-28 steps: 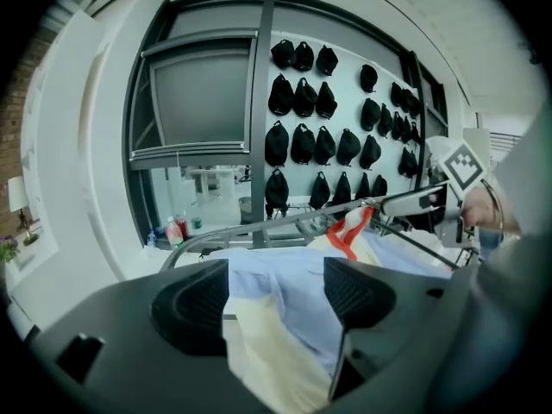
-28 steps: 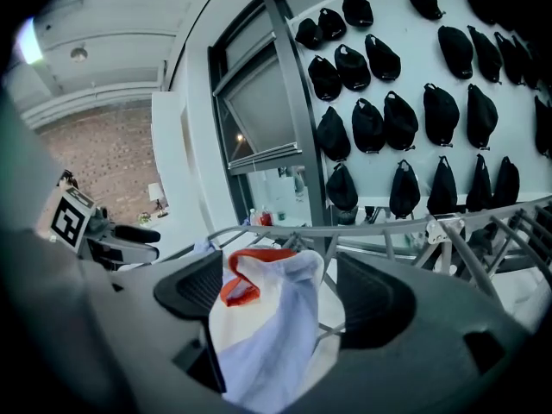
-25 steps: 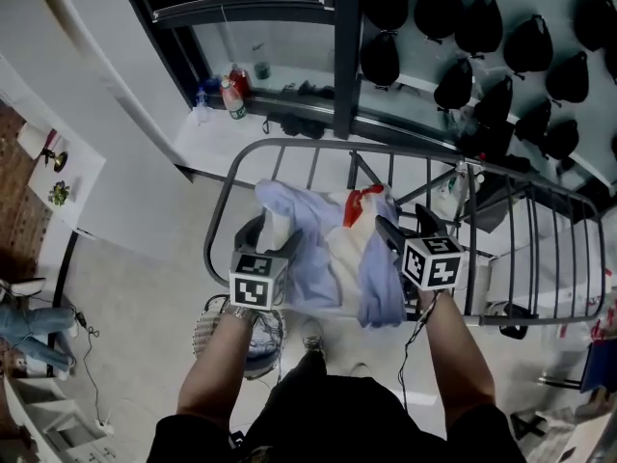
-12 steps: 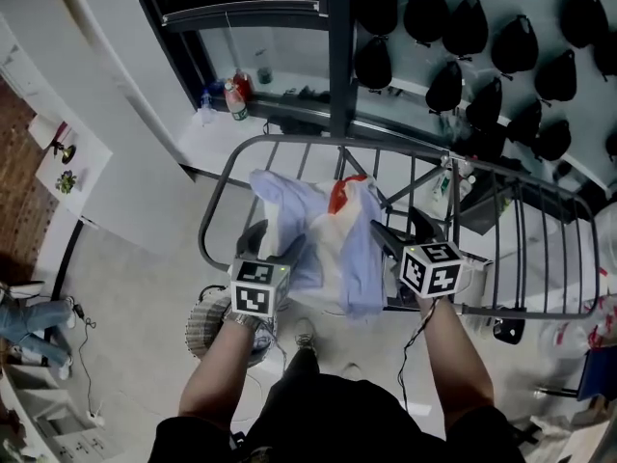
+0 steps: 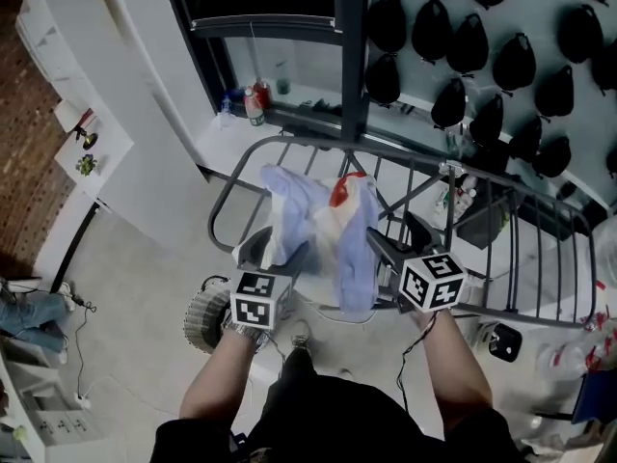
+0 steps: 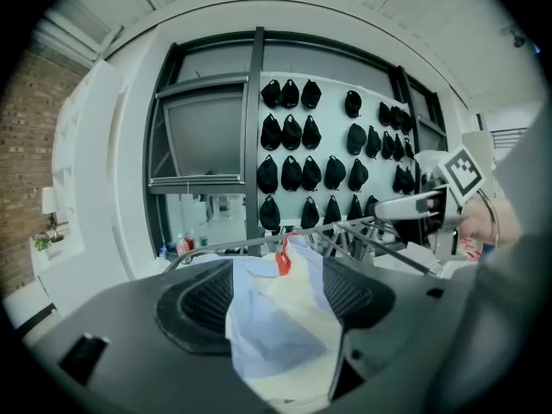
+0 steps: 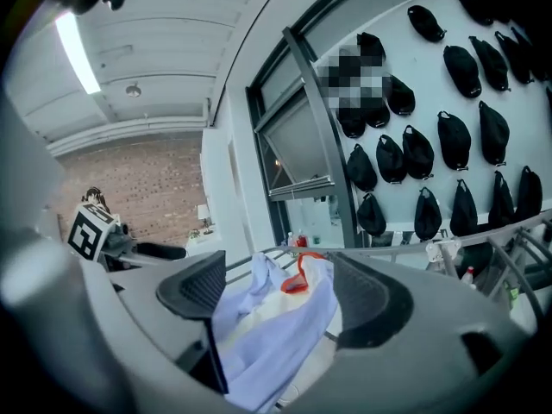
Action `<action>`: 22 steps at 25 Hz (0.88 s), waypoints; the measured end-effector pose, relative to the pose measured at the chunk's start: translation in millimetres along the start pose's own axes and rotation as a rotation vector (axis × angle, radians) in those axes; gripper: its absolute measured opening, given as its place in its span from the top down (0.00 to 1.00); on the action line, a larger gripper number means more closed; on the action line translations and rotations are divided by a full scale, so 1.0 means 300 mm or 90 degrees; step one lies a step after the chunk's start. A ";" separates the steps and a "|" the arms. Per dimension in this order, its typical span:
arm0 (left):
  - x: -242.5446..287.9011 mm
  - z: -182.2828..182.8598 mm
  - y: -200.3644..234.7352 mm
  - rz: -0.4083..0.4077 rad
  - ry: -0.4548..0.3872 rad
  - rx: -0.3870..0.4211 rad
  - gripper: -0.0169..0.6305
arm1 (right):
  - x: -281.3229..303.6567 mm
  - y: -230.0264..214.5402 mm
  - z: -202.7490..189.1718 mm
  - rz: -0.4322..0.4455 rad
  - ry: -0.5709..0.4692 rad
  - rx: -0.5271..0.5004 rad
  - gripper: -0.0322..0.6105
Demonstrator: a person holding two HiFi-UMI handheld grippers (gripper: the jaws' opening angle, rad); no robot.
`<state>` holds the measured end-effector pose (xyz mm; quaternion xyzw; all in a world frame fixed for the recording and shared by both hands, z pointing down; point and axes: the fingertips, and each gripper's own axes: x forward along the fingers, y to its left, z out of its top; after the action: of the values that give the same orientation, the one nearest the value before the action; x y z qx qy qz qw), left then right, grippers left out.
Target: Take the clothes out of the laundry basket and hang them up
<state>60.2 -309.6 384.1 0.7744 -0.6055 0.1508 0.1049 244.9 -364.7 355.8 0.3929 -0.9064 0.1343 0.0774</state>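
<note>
The garment (image 5: 323, 222), light blue and cream with a red collar, hangs over the top rail of the grey drying rack (image 5: 415, 159) at the centre of the head view, its lower part hanging on the near side of the rail. The left gripper (image 5: 278, 249) sits at the garment's lower left edge. In the left gripper view, its jaws (image 6: 280, 296) are clamped on a bunch of the blue and cream fabric, which fills the gap between the two ribbed pads and trails below them. The right gripper (image 5: 397, 234) sits at the garment's lower right edge. In the right gripper view, its jaws (image 7: 276, 296) likewise hold a fold of the same fabric between the pads, with the red collar visible beyond them. A round laundry basket (image 5: 201, 316) stands on the floor at lower left, partly hidden behind the left gripper. Black caps (image 5: 463, 95) hang in rows on the wall at upper right. Bottles (image 5: 253, 102) stand on a ledge above the rack.
</note>
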 end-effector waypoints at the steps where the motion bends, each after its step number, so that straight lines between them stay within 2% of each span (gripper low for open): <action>1: -0.026 0.004 -0.013 0.005 -0.005 -0.001 0.49 | -0.020 0.016 0.006 0.009 -0.006 -0.003 0.34; 5: -0.144 0.010 -0.075 0.028 -0.023 -0.007 0.52 | -0.109 0.080 0.028 0.047 -0.031 -0.018 0.43; 8: -0.224 0.007 -0.095 0.058 -0.038 -0.013 0.65 | -0.157 0.119 0.039 0.071 -0.045 -0.023 0.48; 10: -0.275 0.002 -0.088 0.085 -0.054 -0.028 0.79 | -0.176 0.148 0.042 0.089 -0.054 -0.023 0.57; 12: -0.331 -0.004 -0.073 0.108 -0.069 -0.052 0.94 | -0.189 0.185 0.042 0.112 -0.064 -0.017 0.80; 13: -0.358 -0.006 -0.067 0.114 -0.074 -0.064 0.94 | -0.195 0.207 0.043 0.124 -0.069 -0.013 0.92; 16: -0.436 -0.013 -0.039 0.131 -0.086 -0.083 0.95 | -0.199 0.286 0.043 0.163 -0.076 -0.006 0.94; 22: -0.567 -0.059 0.040 0.157 -0.084 -0.068 0.95 | -0.159 0.471 0.031 0.217 -0.074 -0.015 0.94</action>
<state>9.0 -152.4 339.1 0.6958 -0.7086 0.0792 0.0867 173.5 -241.9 309.3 0.2399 -0.9643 0.1119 0.0057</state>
